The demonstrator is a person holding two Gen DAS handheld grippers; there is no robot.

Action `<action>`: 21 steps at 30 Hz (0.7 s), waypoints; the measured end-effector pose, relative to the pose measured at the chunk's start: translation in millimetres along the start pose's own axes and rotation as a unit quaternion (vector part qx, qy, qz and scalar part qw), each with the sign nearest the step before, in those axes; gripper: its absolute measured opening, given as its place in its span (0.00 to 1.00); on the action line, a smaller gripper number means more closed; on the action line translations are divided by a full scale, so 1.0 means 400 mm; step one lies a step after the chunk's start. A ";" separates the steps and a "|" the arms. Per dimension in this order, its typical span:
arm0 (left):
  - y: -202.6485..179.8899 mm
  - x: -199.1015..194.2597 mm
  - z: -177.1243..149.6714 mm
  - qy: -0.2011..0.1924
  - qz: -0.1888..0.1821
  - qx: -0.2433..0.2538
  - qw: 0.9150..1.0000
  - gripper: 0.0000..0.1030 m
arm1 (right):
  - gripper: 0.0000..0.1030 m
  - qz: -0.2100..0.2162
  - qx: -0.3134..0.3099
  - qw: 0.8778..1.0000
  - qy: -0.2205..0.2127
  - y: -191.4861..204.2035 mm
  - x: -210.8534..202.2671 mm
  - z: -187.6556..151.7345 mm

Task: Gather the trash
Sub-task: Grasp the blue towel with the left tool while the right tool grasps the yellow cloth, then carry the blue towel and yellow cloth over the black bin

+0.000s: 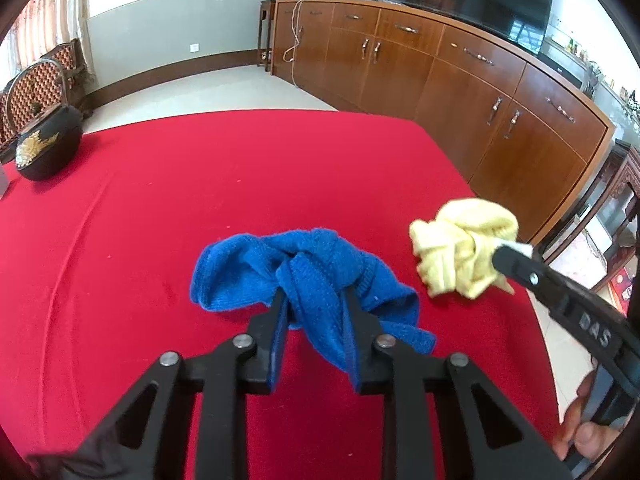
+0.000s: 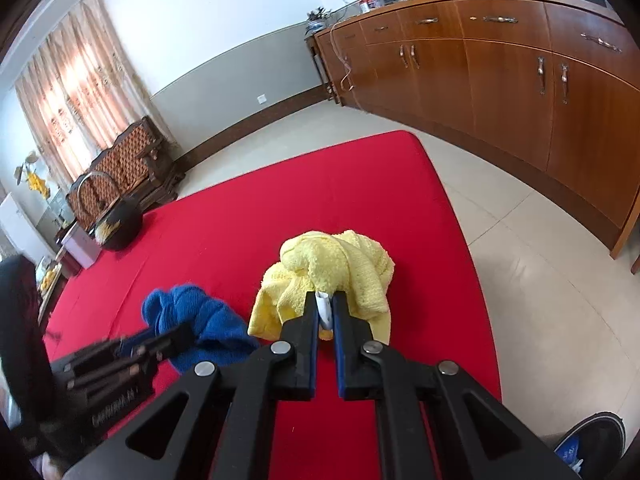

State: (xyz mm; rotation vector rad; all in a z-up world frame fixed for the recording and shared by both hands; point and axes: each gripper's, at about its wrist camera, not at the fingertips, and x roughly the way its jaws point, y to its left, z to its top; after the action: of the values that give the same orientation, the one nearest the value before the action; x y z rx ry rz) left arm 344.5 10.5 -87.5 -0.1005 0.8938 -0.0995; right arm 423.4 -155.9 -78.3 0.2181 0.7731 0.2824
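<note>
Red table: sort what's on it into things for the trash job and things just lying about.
For the job:
- blue cloth, pinched in the left gripper
- yellow cloth, pinched in the right gripper

Lying about:
- black teapot at the far corner of the table
- white box beside the teapot

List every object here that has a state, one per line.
blue cloth: crumpled on the red table, pinched by left gripper
yellow cloth: bunched, pinched by right gripper
black teapot: upright, lid on
cabinet doors: closed
</note>
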 end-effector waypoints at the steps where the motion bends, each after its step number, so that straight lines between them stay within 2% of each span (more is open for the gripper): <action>1: -0.001 0.003 -0.001 0.003 0.000 0.002 1.000 0.26 | 0.08 -0.002 -0.004 1.000 0.002 0.002 -0.003 -0.005; 2: -0.001 0.007 -0.003 0.006 0.001 0.004 1.000 0.26 | 0.17 -0.010 -0.007 1.000 -0.002 0.003 -0.008 -0.011; 3: -0.005 0.011 -0.003 0.009 0.000 0.004 1.000 0.28 | 0.39 -0.029 -0.015 0.999 -0.004 0.006 -0.008 -0.016; 4: -0.006 0.014 -0.004 0.011 0.000 0.003 1.000 0.30 | 0.54 -0.040 -0.021 0.999 -0.002 0.009 -0.006 -0.016; 5: -0.008 0.017 -0.004 0.011 0.001 0.000 1.000 0.31 | 0.78 -0.049 -0.025 0.999 -0.003 0.012 -0.001 -0.013; 6: -0.009 0.017 -0.004 0.010 0.001 0.000 1.000 0.33 | 0.83 -0.051 -0.026 0.998 -0.008 0.012 0.001 -0.013; 8: -0.006 0.019 -0.003 0.012 0.002 0.001 1.000 0.35 | 0.82 -0.049 -0.022 0.998 -0.016 0.007 0.008 -0.006; 11: -0.013 0.027 0.006 0.011 0.003 0.002 1.000 0.36 | 0.82 -0.039 -0.003 0.999 -0.006 -0.008 0.038 0.008; 13: -0.012 0.031 0.005 0.010 0.001 0.001 1.000 0.36 | 0.62 -0.030 0.007 1.000 0.007 -0.019 0.056 0.009; 15: -0.007 0.031 0.003 0.008 -0.006 -0.003 1.000 0.33 | 0.51 -0.024 0.014 1.000 0.013 -0.021 0.063 0.006; 18: 0.001 0.023 -0.007 0.004 -0.010 -0.005 1.000 0.26 | 0.43 -0.020 0.009 1.000 0.011 -0.017 0.051 0.004; 21: -0.004 0.001 -0.012 -0.003 -0.014 -0.003 1.000 0.22 | 0.41 -0.017 0.011 1.000 -0.002 -0.015 0.029 -0.001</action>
State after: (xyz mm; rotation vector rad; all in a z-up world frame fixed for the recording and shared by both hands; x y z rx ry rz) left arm 341.1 8.8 -90.7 -0.1182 0.8875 -0.1236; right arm 432.0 -157.8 -88.0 0.2261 0.7756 0.2419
